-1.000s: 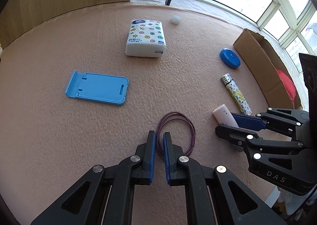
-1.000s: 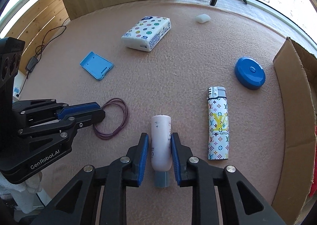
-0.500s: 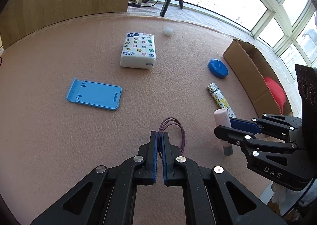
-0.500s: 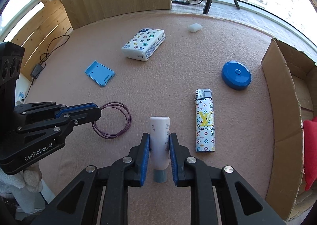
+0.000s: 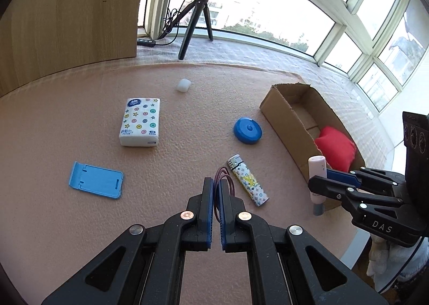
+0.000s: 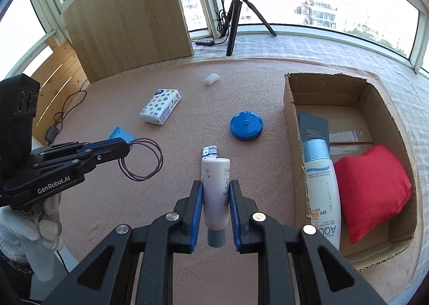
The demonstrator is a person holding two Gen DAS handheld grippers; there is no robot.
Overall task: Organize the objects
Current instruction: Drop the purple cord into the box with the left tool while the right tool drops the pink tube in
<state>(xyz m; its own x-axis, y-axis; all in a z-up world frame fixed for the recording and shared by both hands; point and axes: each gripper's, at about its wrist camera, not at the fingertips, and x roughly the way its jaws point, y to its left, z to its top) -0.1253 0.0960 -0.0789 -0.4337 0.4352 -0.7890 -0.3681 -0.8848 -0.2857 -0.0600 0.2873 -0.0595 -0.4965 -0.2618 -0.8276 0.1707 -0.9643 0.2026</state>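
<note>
Both tongs are pinching loads, your right gripper [image 6: 215, 197] the small bottle [image 6: 215, 187] and your left gripper [image 5: 216, 192] the purple cord loop [image 6: 142, 159], so carry each well above the cardboard box [image 6: 292, 117] wall before letting go.

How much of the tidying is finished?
Done: white sunscreen tube and red beanbag lie in the cardboard box. In hand: left gripper holds purple cord loop; right gripper holds small white bottle. Left: patterned lighter, blue disc, tissue pack, blue stand.

Bright window daylight, blown-out glare, fisheye-warped edges
</note>
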